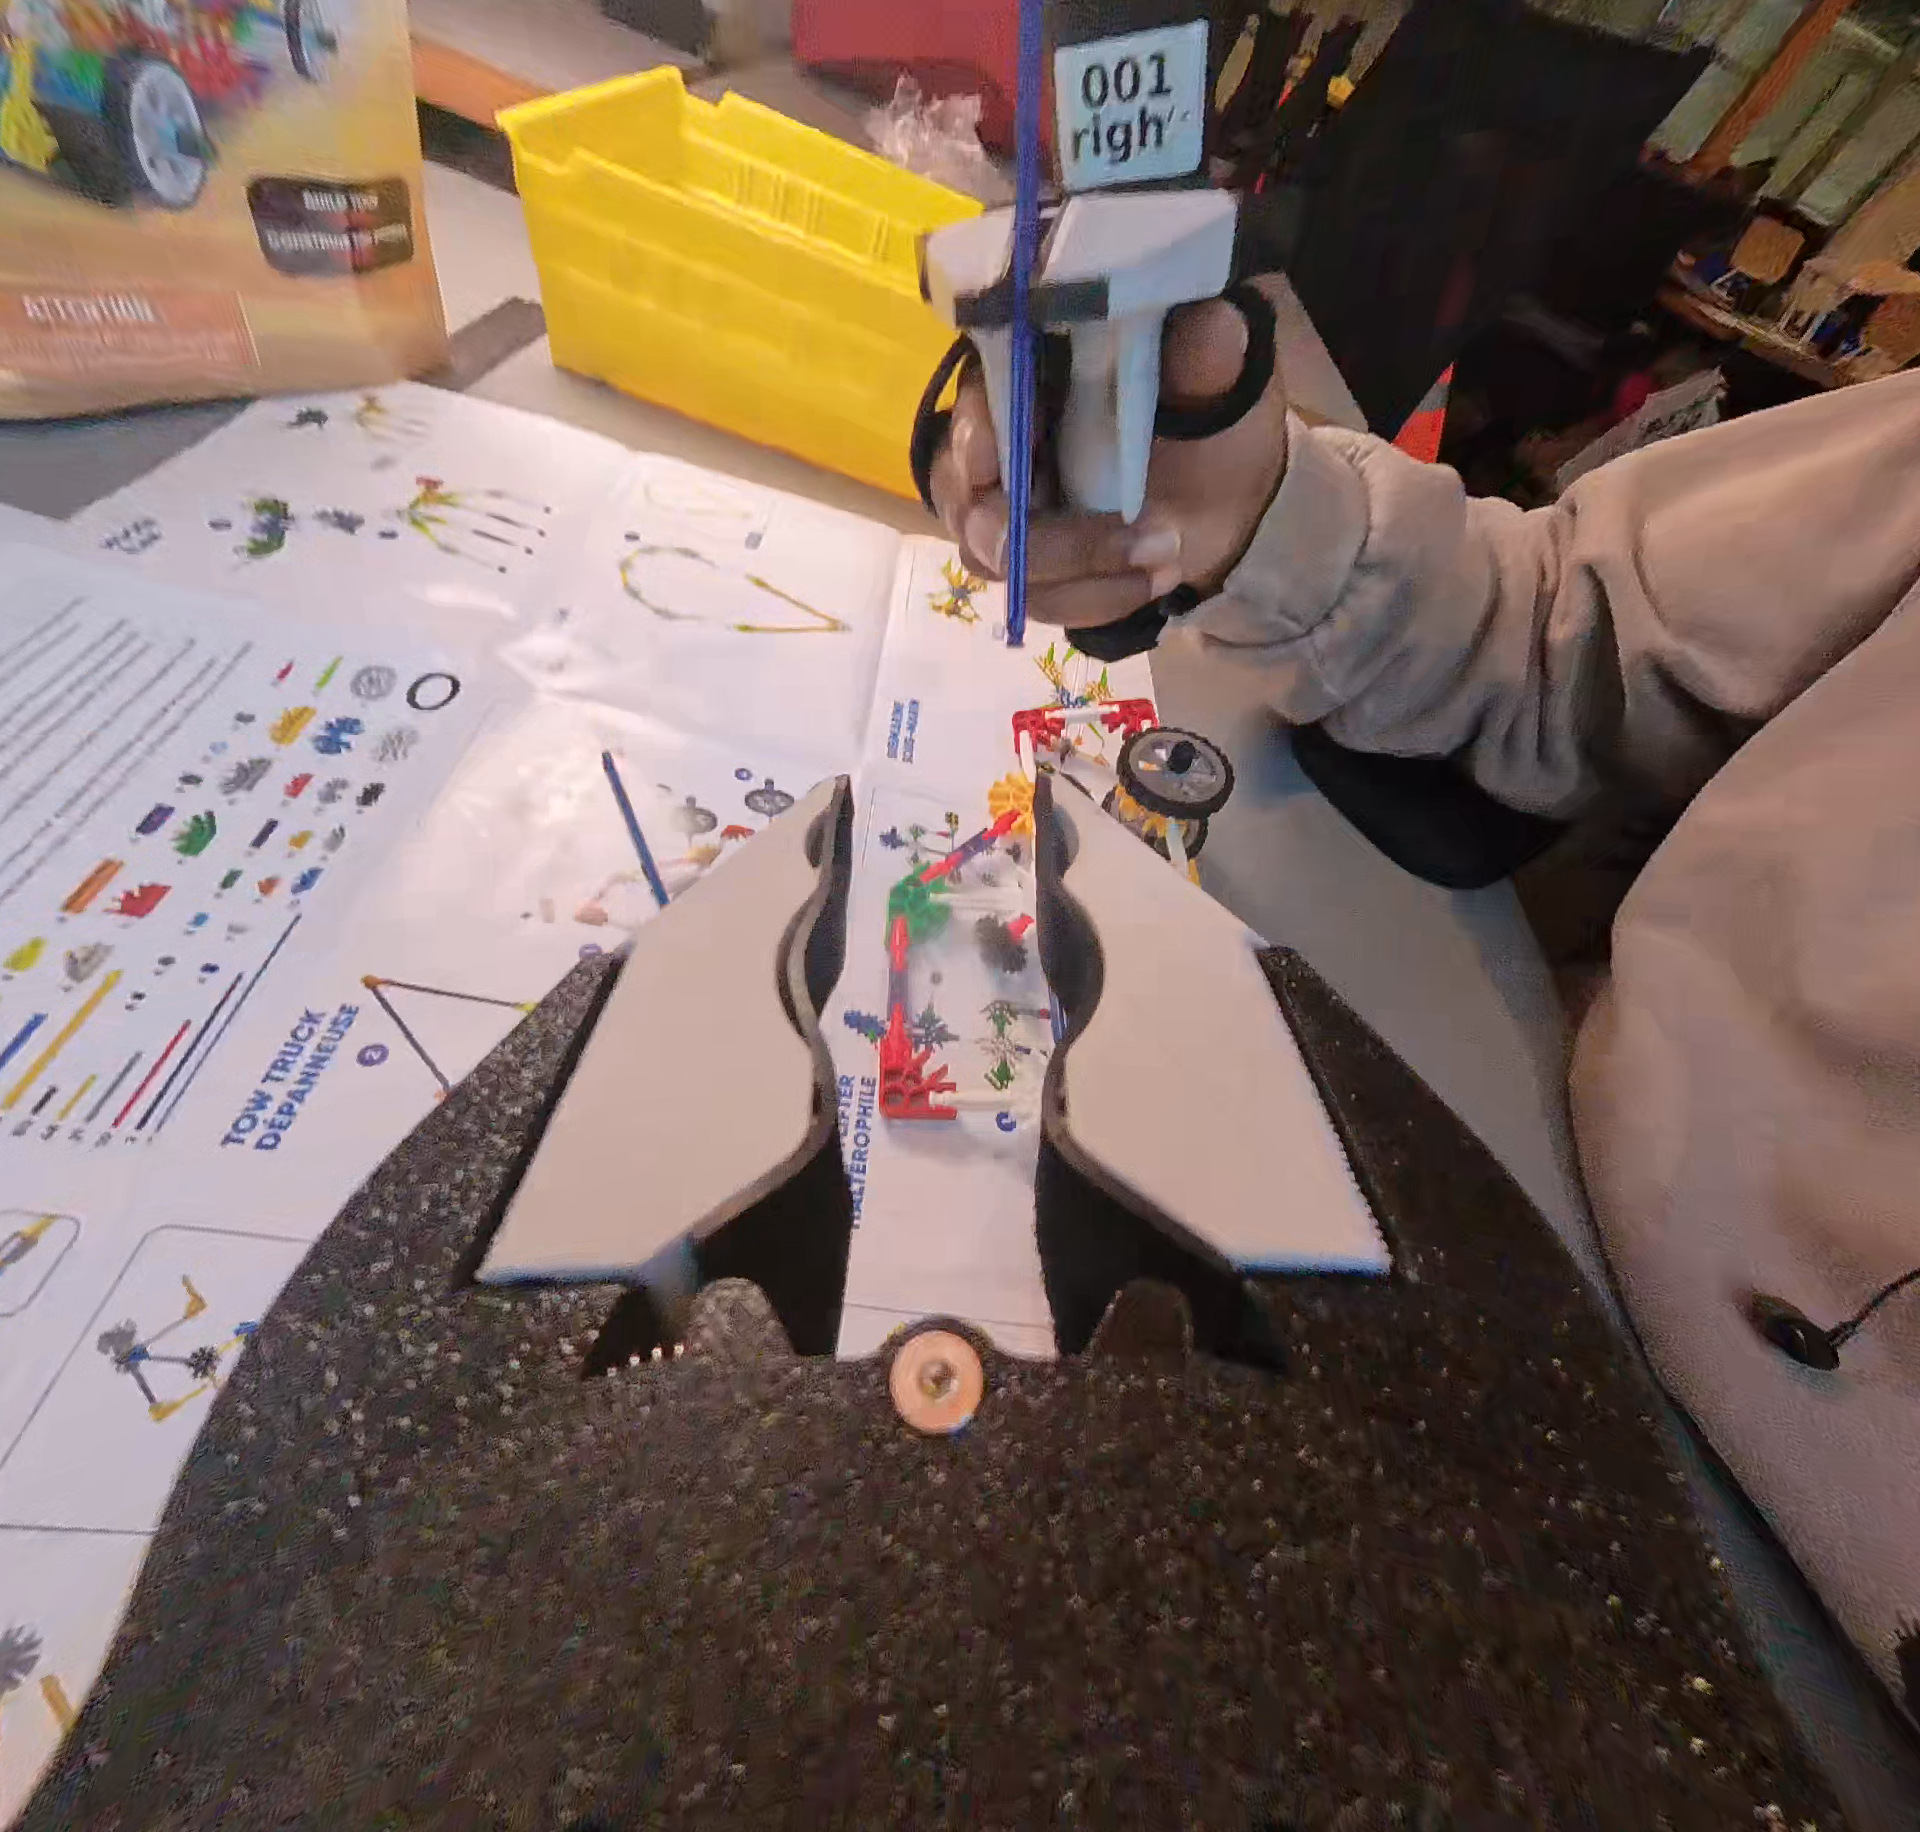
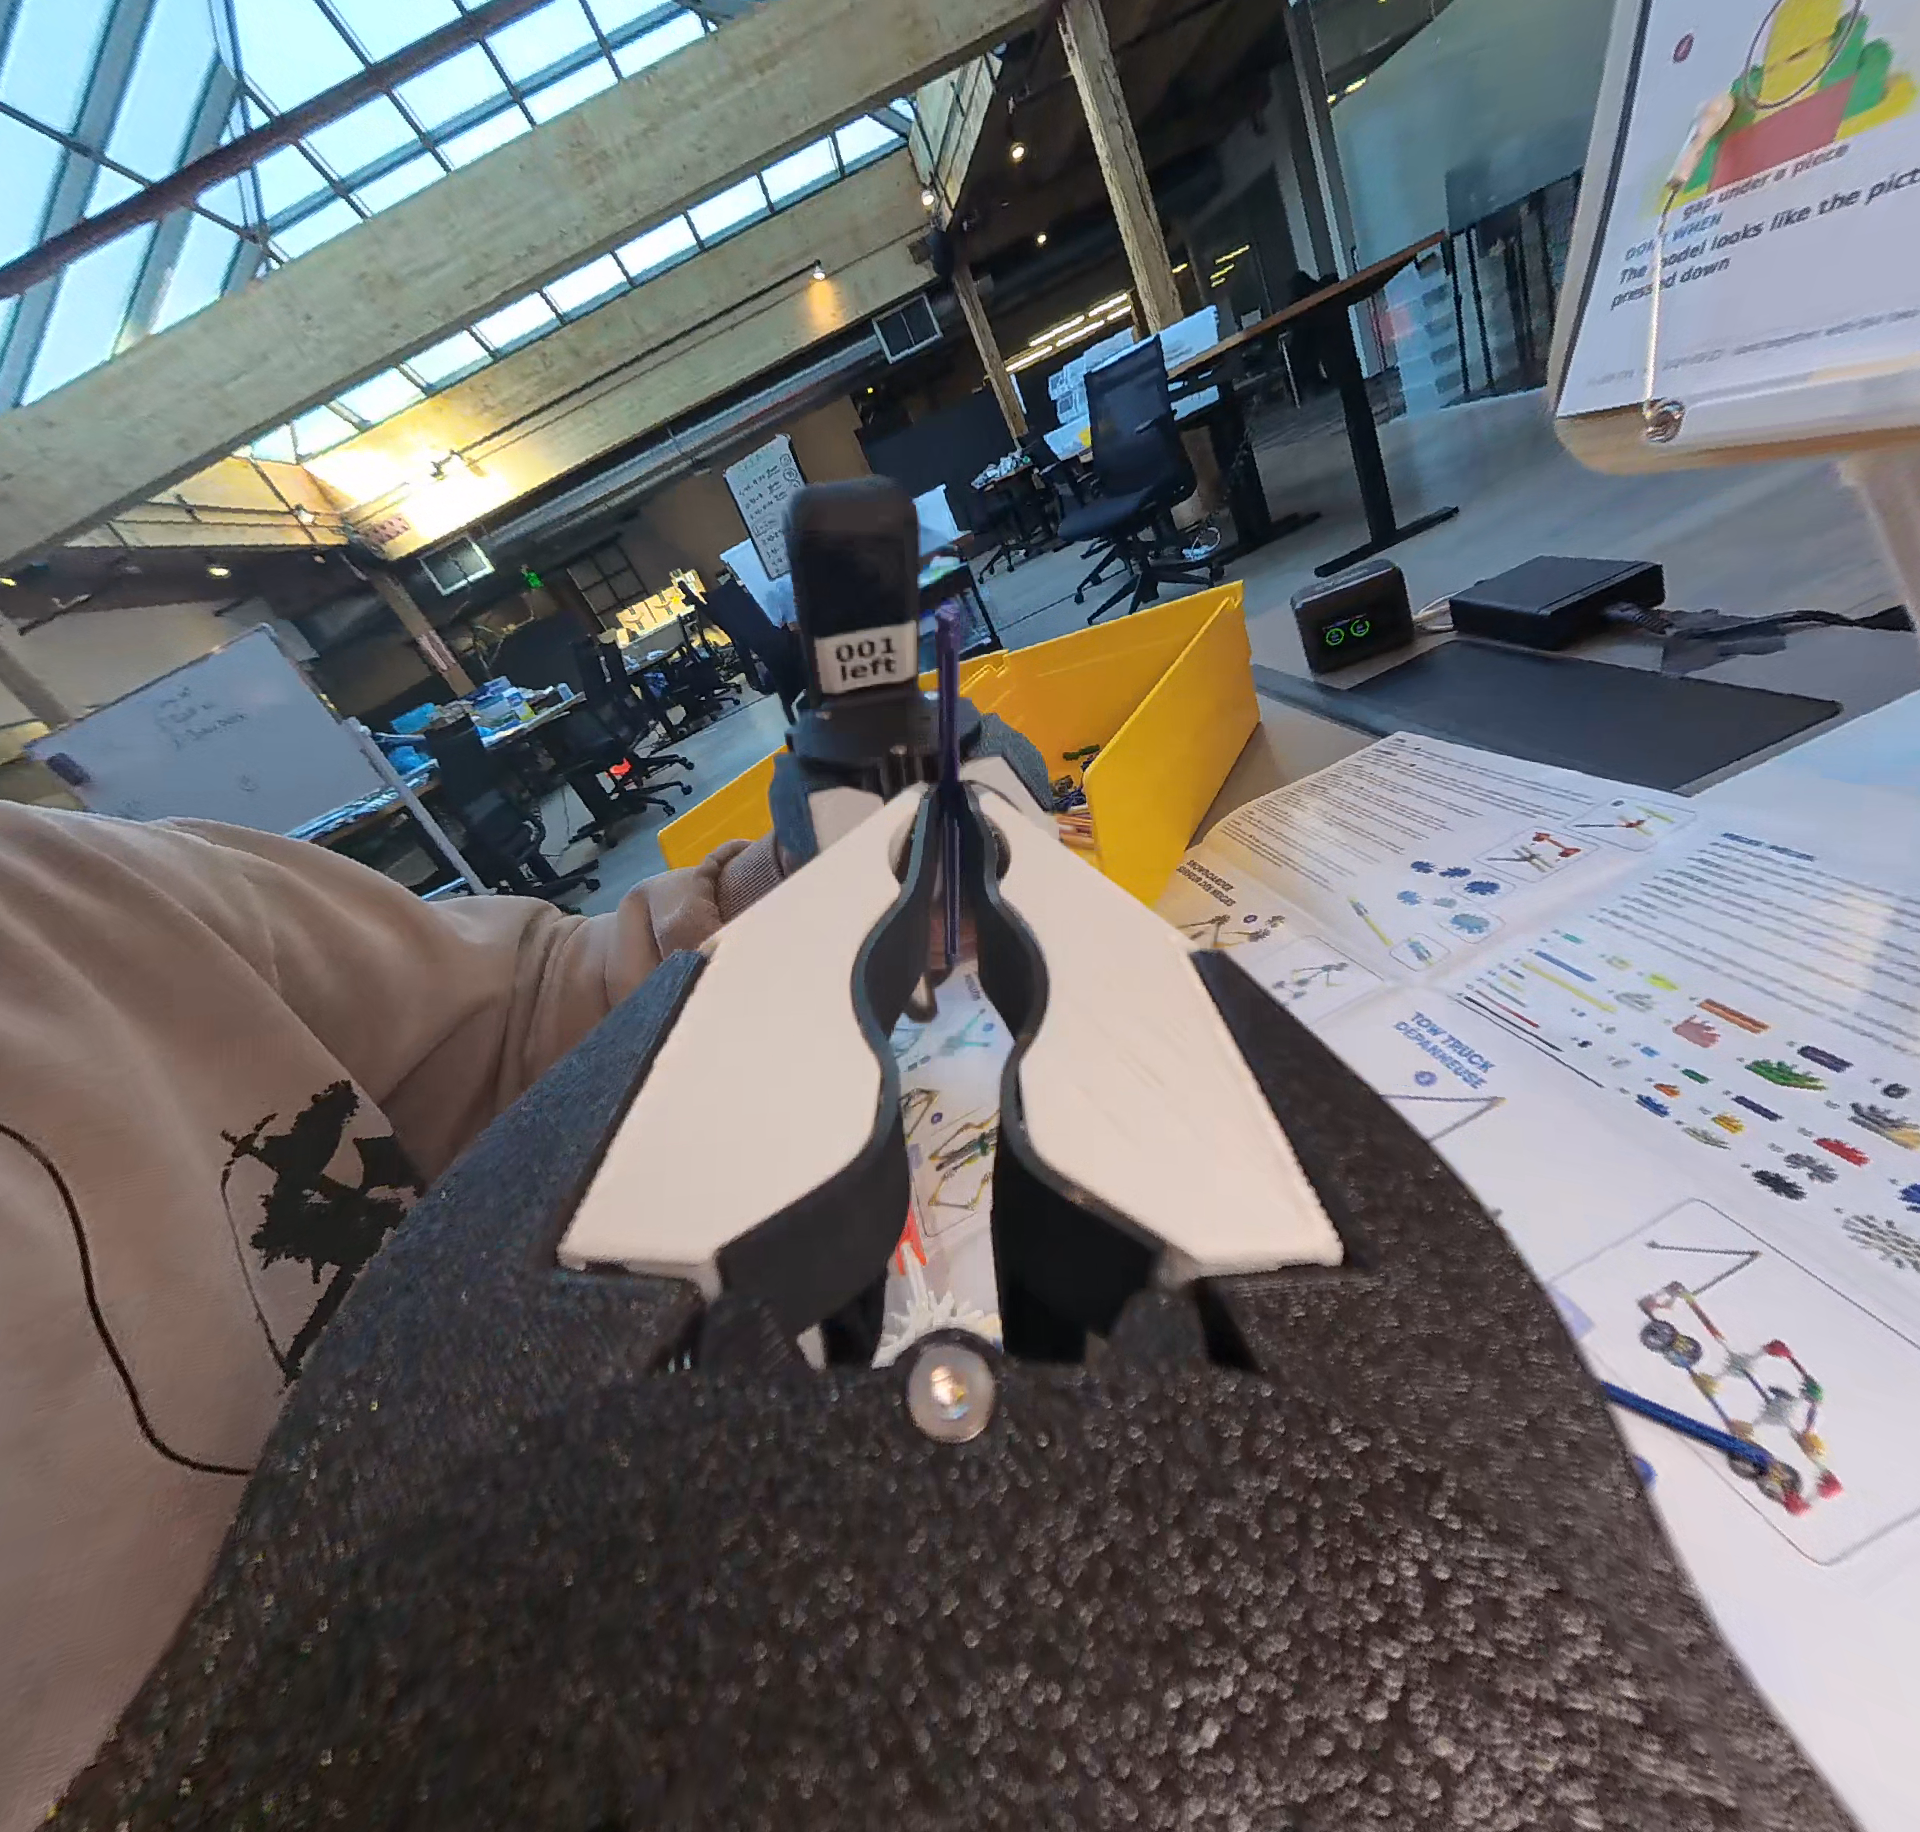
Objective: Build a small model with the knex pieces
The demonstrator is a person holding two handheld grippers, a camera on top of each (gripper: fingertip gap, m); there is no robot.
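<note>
Blue rod (image 1: 1020, 328), long and thin, stands upright in the right gripper (image 2: 948, 826), whose jaws are closed on it near their tips; its lower end hangs just above the instruction sheet (image 1: 436, 722). The left gripper (image 1: 943, 795) hovers with its jaws parted and nothing between them; below the gap lies a small model of red, green and white construction pieces (image 1: 914, 993). Beyond the left gripper's right fingertip sits a wheeled assembly (image 1: 1164, 774). A second blue rod (image 1: 634, 826) lies on the sheet left of the left gripper. Behind both stands a yellow bin (image 1: 727, 255).
</note>
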